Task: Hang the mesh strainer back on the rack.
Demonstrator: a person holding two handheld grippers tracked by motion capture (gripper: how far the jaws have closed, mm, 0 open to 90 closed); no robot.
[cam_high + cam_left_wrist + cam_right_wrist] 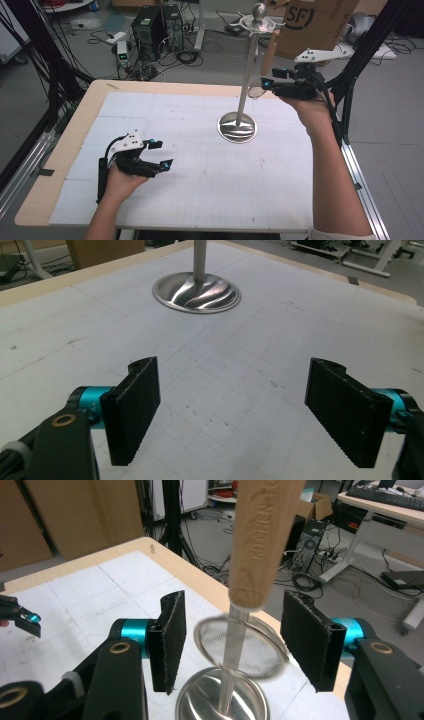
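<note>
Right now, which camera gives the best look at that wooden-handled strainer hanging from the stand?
The right gripper view: the strainer hangs close up between open jaws, handle and mesh ring clear. In the high view it is small and far off.

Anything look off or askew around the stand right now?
Nothing is spilled or damaged. The wooden-handled wire-mesh strainer hangs tilted and motion-blurred beside the steel stand's pole, between the open jaws of the right hand-held gripper, which touch nothing.

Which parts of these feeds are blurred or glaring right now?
Right gripper view: the strainer ring is motion-blurred, its wooden handle sharp. Left gripper view: streaky glare on the stand's base, jaws crisp. High view: soft overall, even light, faint shadows.
</note>
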